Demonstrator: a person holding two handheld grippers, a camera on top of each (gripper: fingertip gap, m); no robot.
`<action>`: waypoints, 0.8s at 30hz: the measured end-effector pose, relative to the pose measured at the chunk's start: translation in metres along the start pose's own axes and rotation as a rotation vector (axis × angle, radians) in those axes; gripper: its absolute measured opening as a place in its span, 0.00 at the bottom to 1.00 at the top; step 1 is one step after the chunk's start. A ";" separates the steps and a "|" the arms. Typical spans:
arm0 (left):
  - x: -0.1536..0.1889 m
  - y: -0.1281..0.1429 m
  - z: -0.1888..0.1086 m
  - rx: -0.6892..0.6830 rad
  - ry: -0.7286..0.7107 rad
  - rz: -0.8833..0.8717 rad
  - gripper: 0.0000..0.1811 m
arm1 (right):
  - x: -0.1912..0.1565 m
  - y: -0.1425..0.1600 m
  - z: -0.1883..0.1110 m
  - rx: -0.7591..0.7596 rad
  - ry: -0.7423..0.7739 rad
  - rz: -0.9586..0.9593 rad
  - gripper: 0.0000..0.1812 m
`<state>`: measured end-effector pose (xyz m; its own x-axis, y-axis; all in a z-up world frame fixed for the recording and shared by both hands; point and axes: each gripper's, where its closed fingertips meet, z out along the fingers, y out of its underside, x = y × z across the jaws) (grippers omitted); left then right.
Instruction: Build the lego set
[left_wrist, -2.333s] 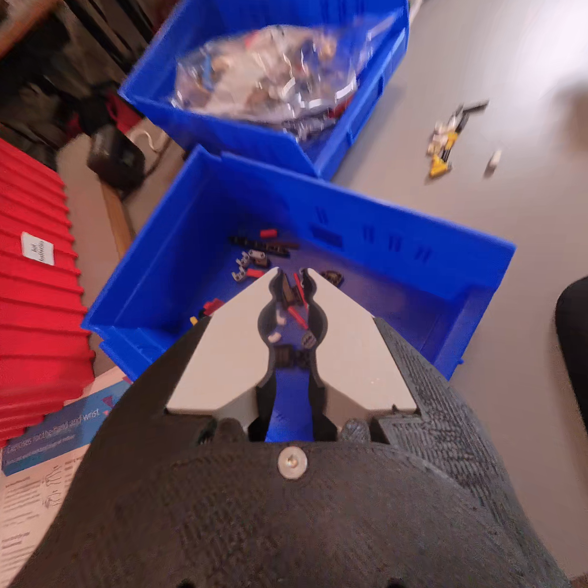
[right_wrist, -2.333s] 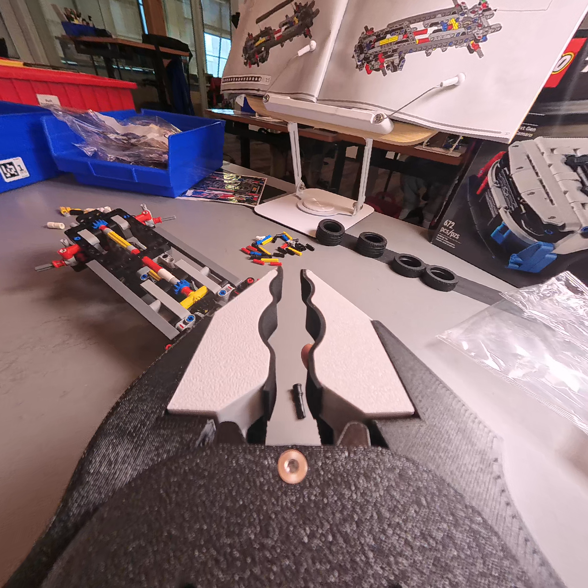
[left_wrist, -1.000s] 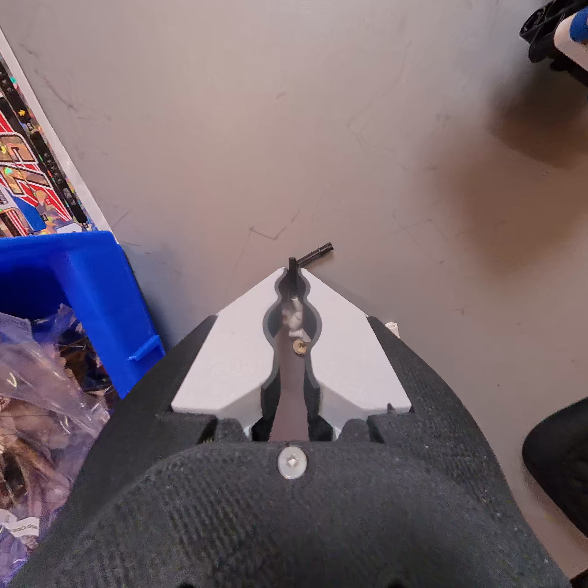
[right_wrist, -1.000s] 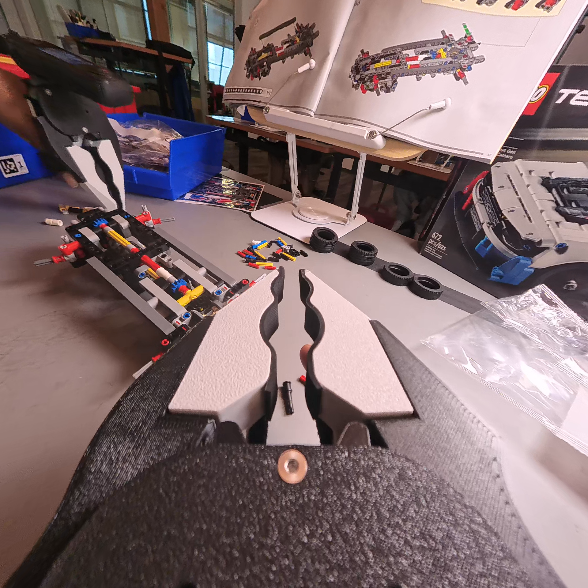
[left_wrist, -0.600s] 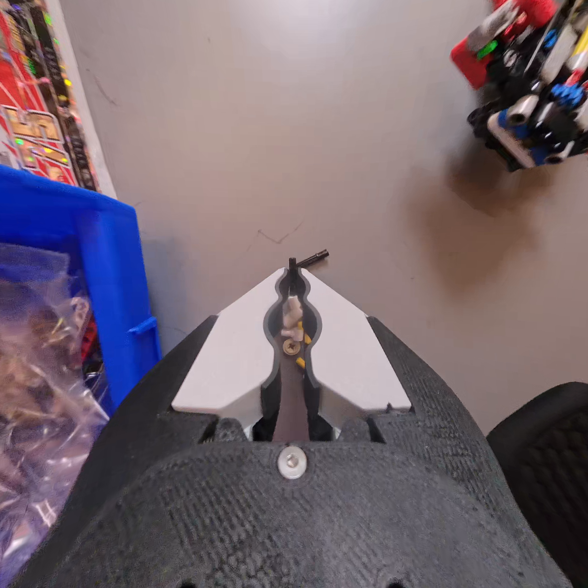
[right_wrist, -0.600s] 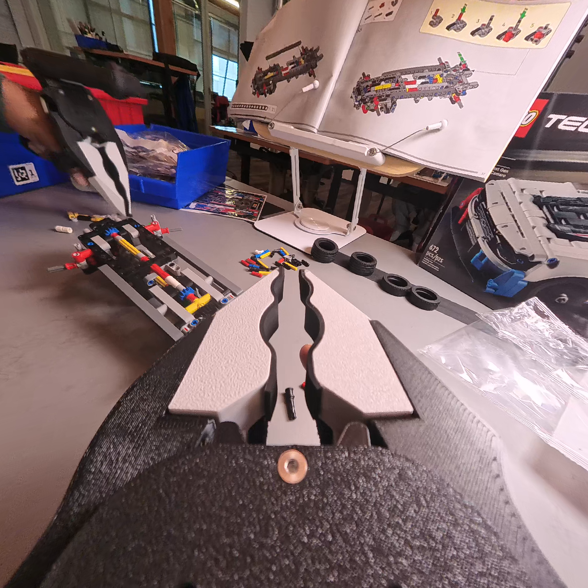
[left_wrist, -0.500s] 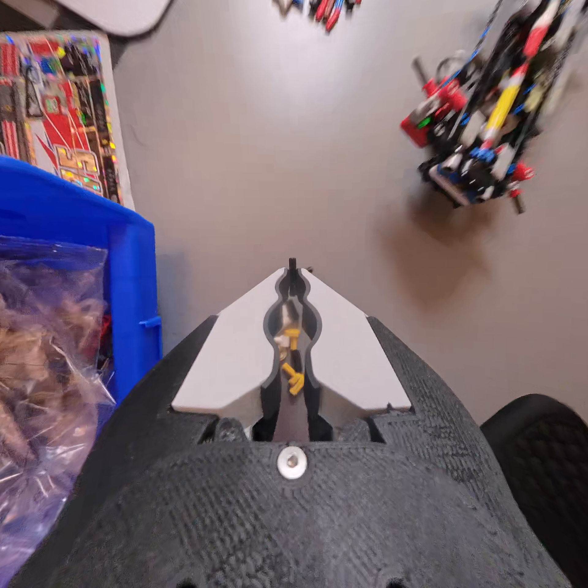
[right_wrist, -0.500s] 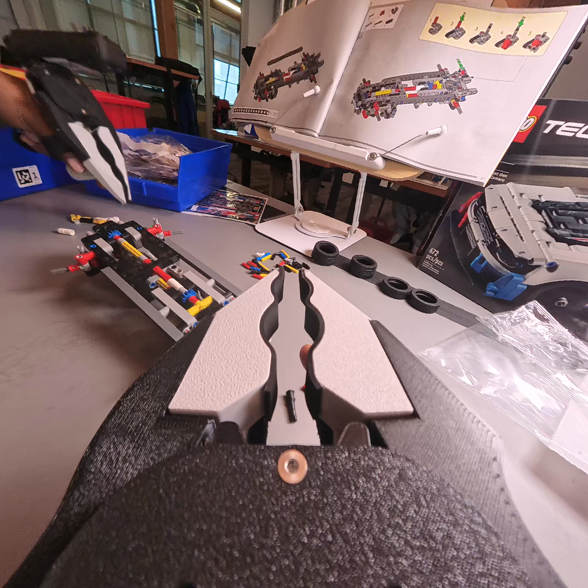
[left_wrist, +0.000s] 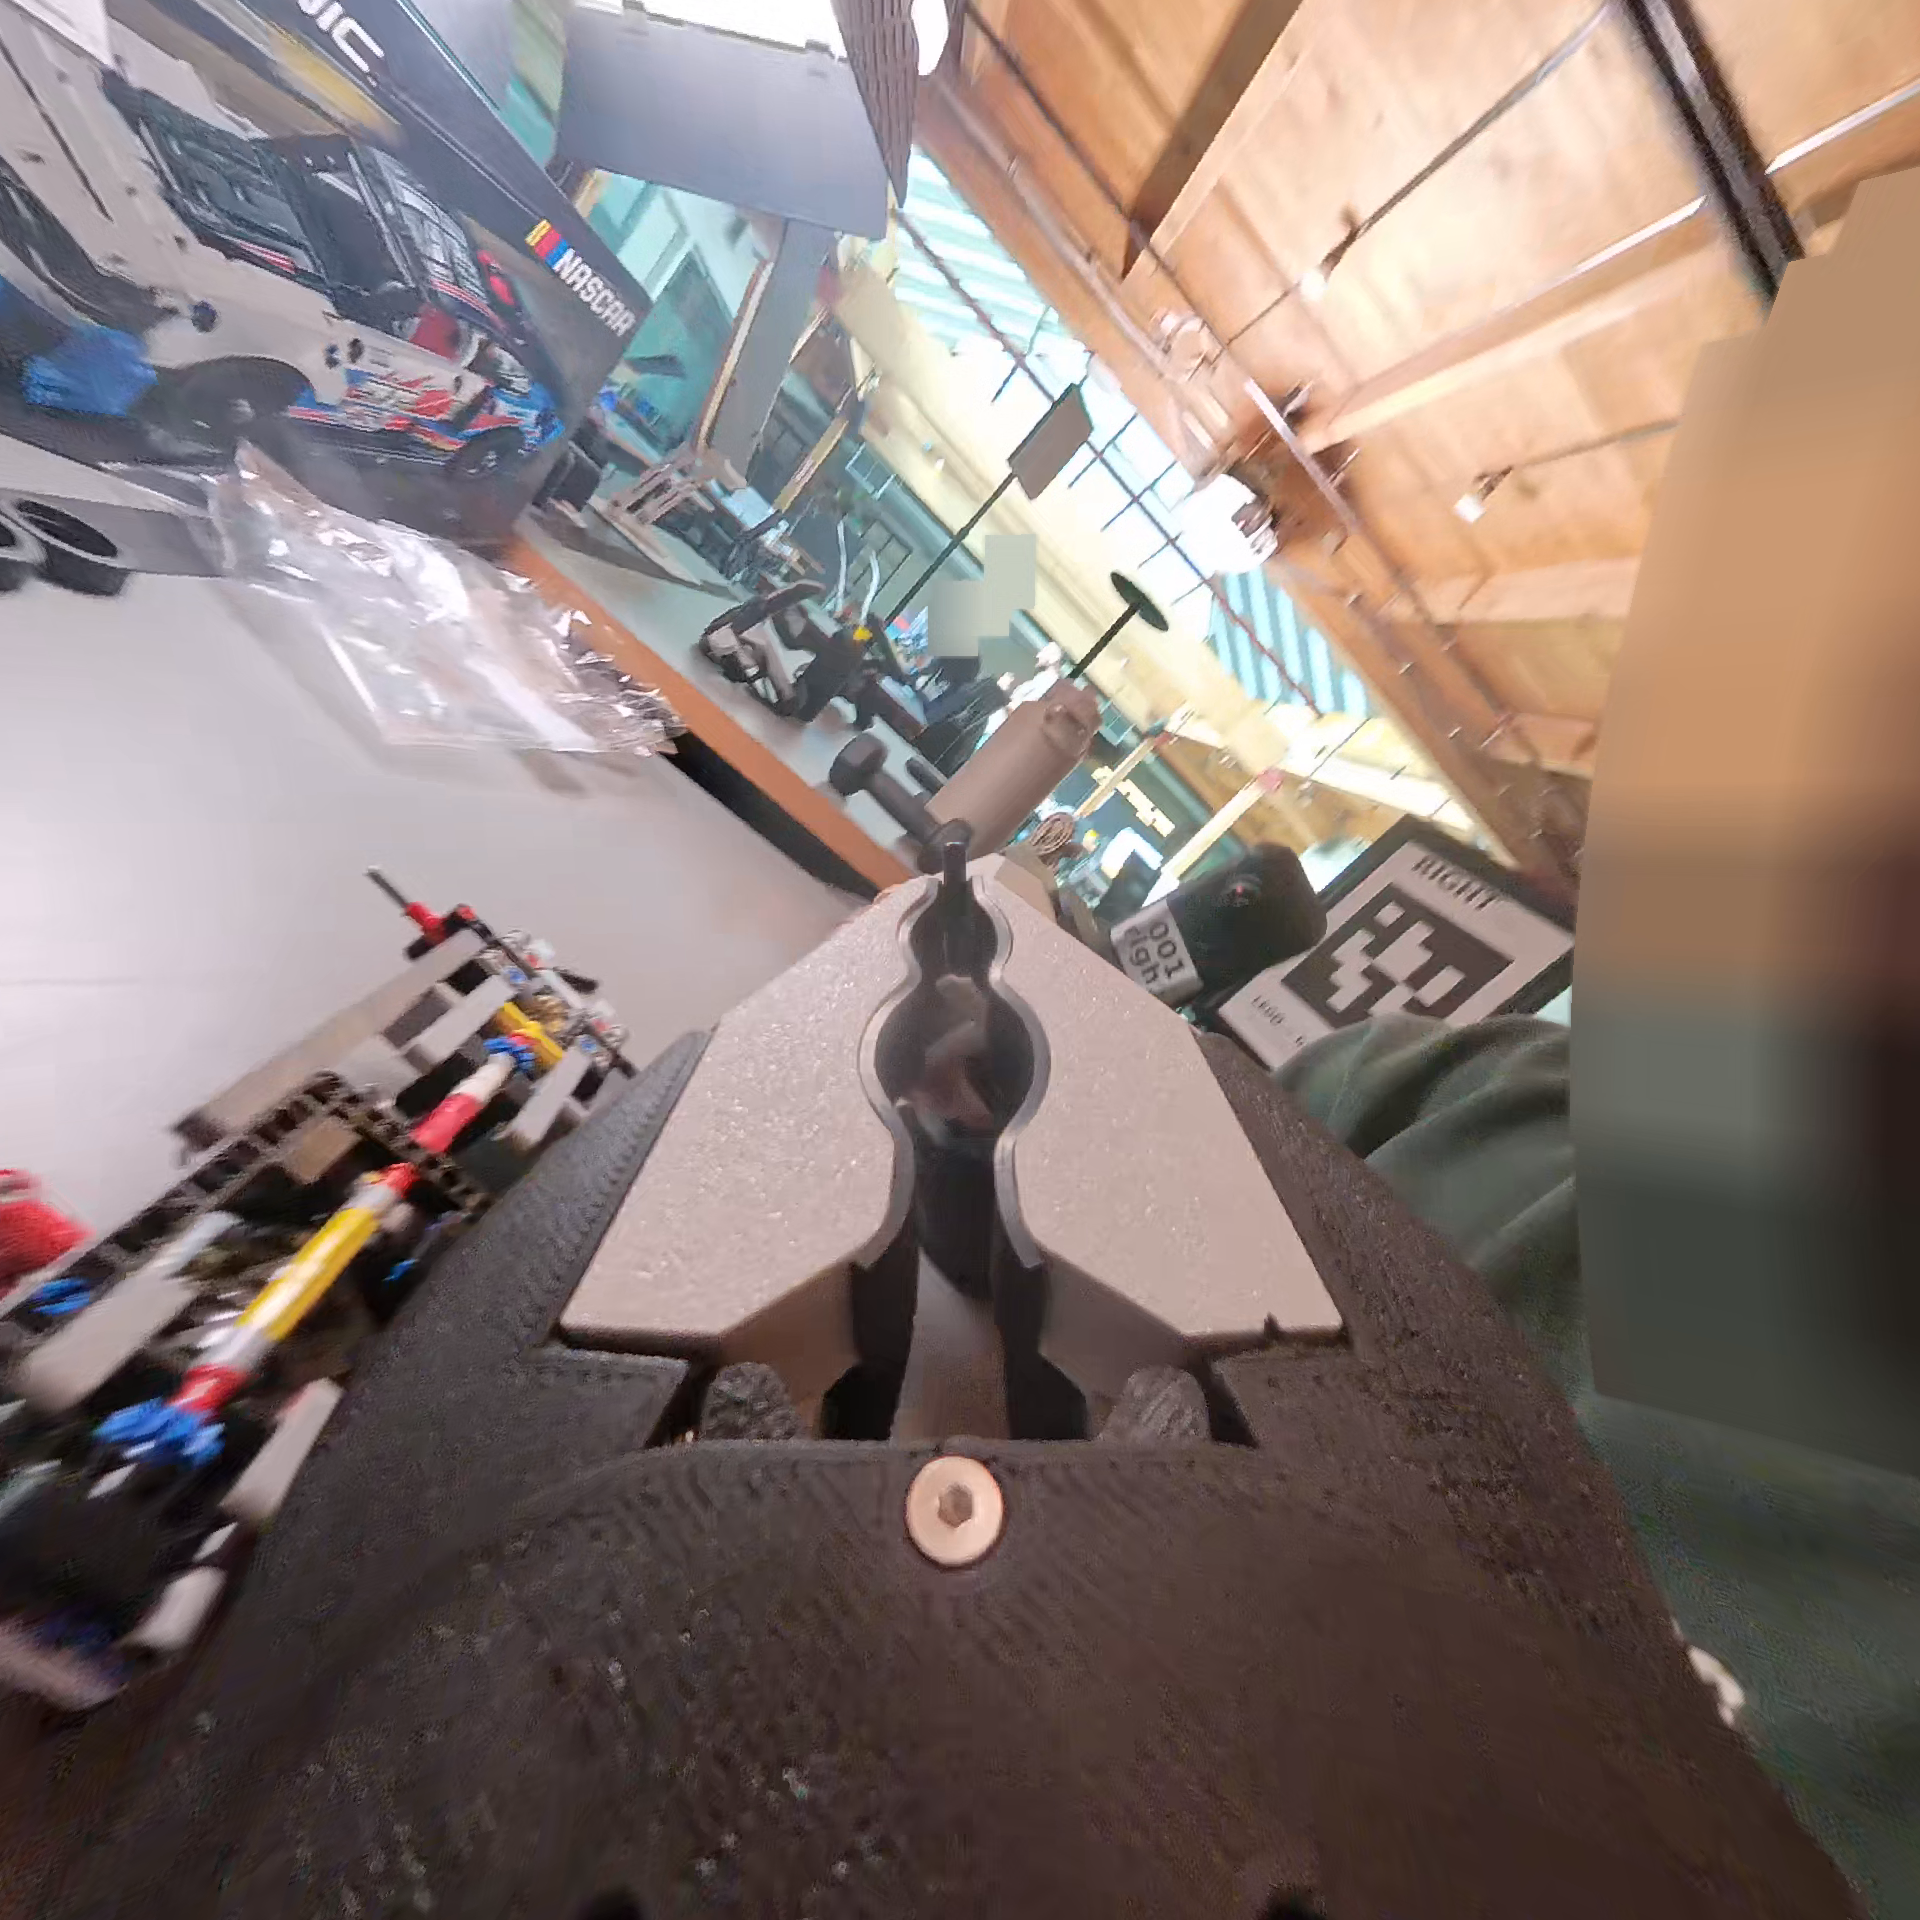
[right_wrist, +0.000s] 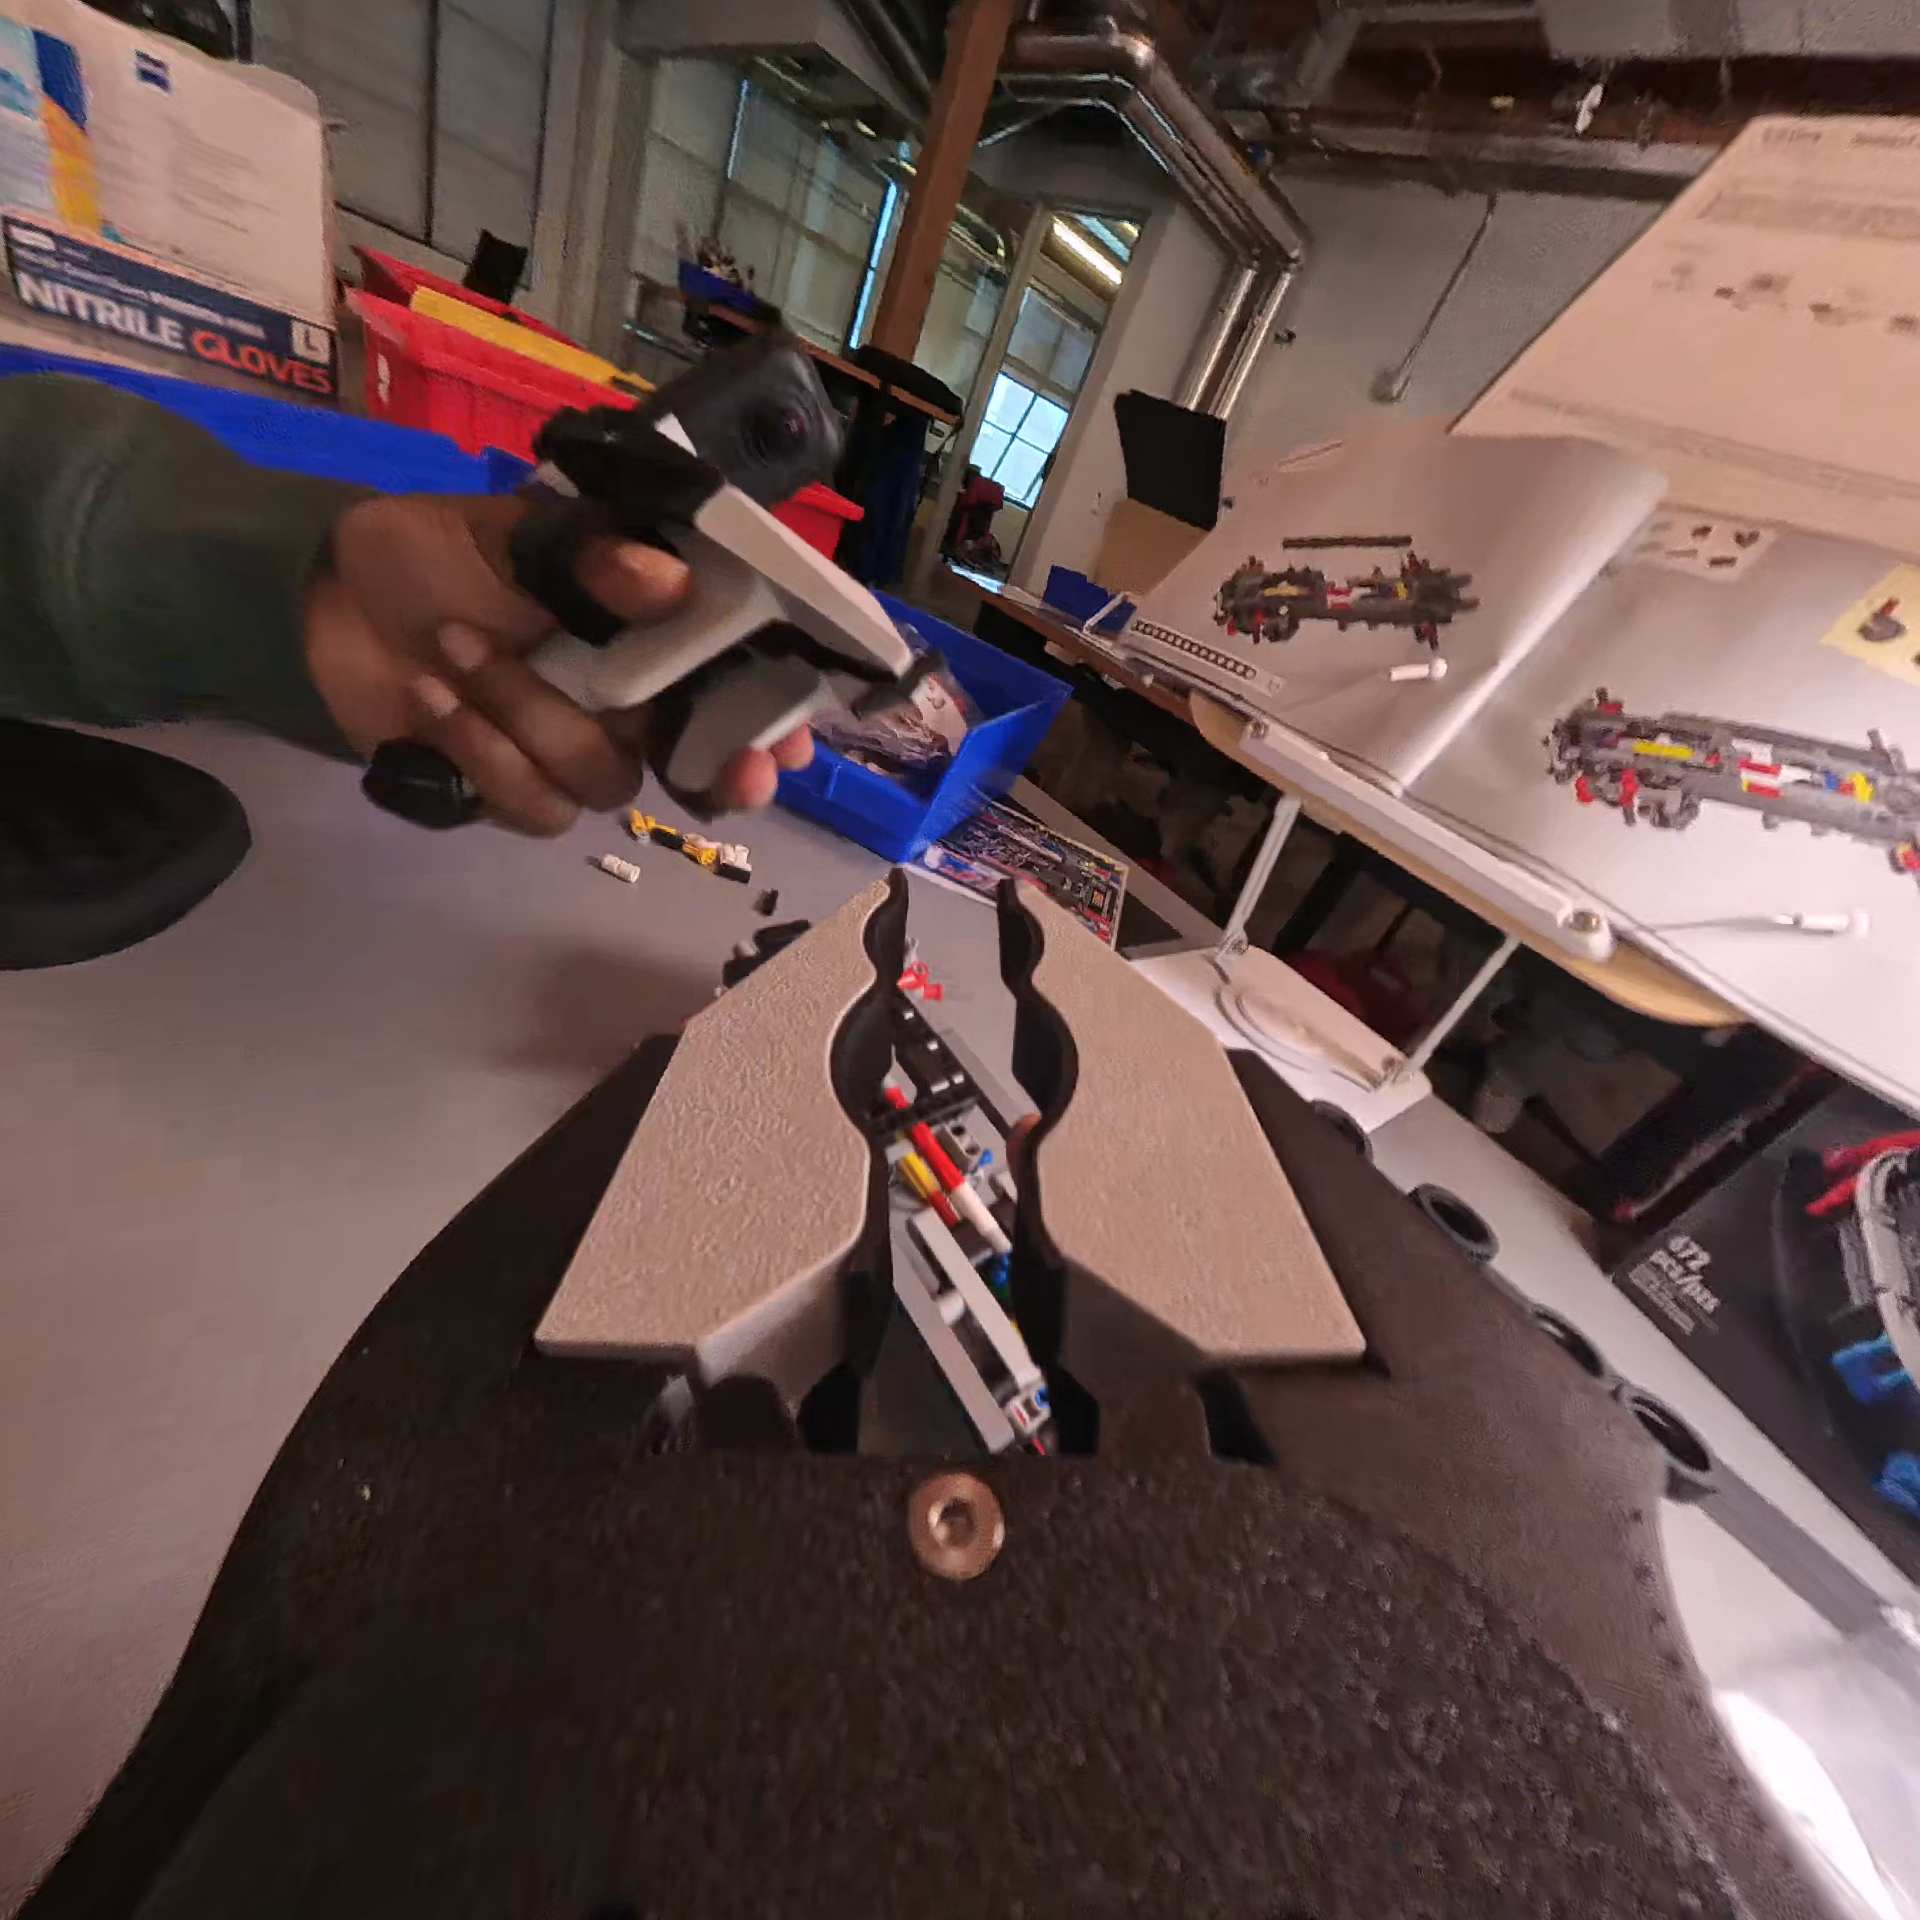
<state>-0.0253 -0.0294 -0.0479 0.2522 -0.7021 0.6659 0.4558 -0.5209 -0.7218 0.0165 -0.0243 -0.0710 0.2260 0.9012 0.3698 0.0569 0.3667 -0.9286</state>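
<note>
My left gripper (left_wrist: 951, 896) is shut on a small black pin (left_wrist: 951, 860) that sticks out past its tips. It is held in the air, tilted, to the right of the long black and grey chassis (left_wrist: 343, 1164). In the right wrist view the left gripper (right_wrist: 906, 665) is in a hand above the table. My right gripper (right_wrist: 951, 902) is open and empty, hovering over the chassis (right_wrist: 951, 1174), which shows through the gap between its fingers. The right gripper also shows in the left wrist view (left_wrist: 1236, 935), behind the pin.
Loose small pieces (right_wrist: 686, 847) lie on the grey table (right_wrist: 312, 1039). A blue bin (right_wrist: 935, 769) with bags and a sticker sheet (right_wrist: 1029, 862) are behind. An instruction book on a stand (right_wrist: 1507, 665), tyres (right_wrist: 1455, 1226), the set's box (right_wrist: 1818, 1309) and a plastic bag (left_wrist: 416, 644) are to the right. Left tips to right tips: about 5 centimetres.
My left gripper shut on the black pin in the blue bin, carried it across the table to the chassis and tilted up. My right gripper moved left over the chassis.
</note>
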 end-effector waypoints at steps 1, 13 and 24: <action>0.003 0.004 0.008 0.028 0.022 -0.039 0.01 | -0.004 -0.007 0.003 0.008 0.013 -0.019 0.09; 0.008 0.008 0.036 0.179 0.044 -0.152 0.01 | 0.004 -0.024 0.012 -0.003 0.163 -0.150 0.04; -0.003 0.013 0.022 0.177 -0.034 -0.086 0.12 | 0.008 -0.012 0.005 -0.032 0.042 -0.058 0.00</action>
<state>-0.0014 -0.0228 -0.0551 0.2329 -0.6404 0.7319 0.6192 -0.4827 -0.6194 0.0124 -0.0202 -0.0569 0.2616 0.8681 0.4218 0.1019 0.4097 -0.9065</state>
